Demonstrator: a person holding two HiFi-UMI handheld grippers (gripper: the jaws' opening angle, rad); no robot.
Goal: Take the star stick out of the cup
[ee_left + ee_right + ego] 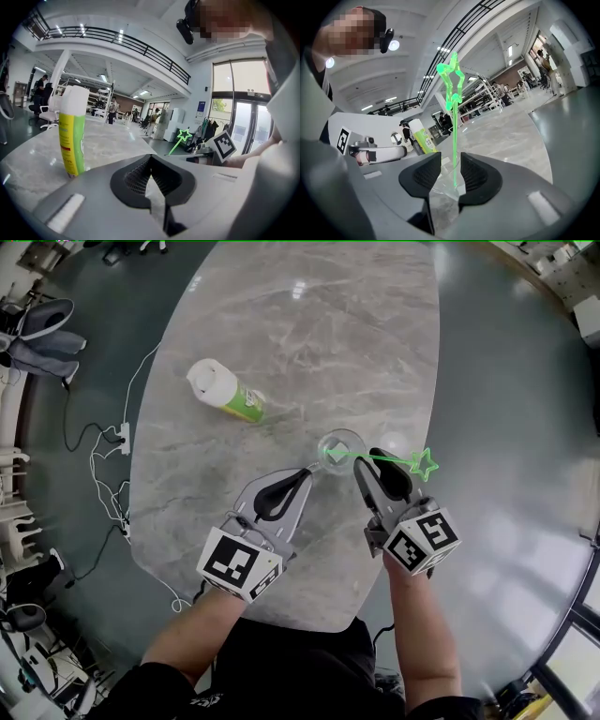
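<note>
The star stick (pixel 389 460) has its lower end in the glass cup (pixel 339 448) on the table (pixel 281 343) and leans out to the right. The right gripper (pixel 451 163) has its jaws apart around the stick and does not press it. The left gripper (pixel 150 159) is closed, with its tips at the cup's left edge.

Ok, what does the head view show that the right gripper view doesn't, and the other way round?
Only the head view shows the power strip on the floor beside the table. Only the right gripper view shows that the right gripper has its jaws apart, with the star stick between them unpinched, plus people in the hall behind. Both show the stick, the clear cup, the green bottle and the left gripper.
</note>
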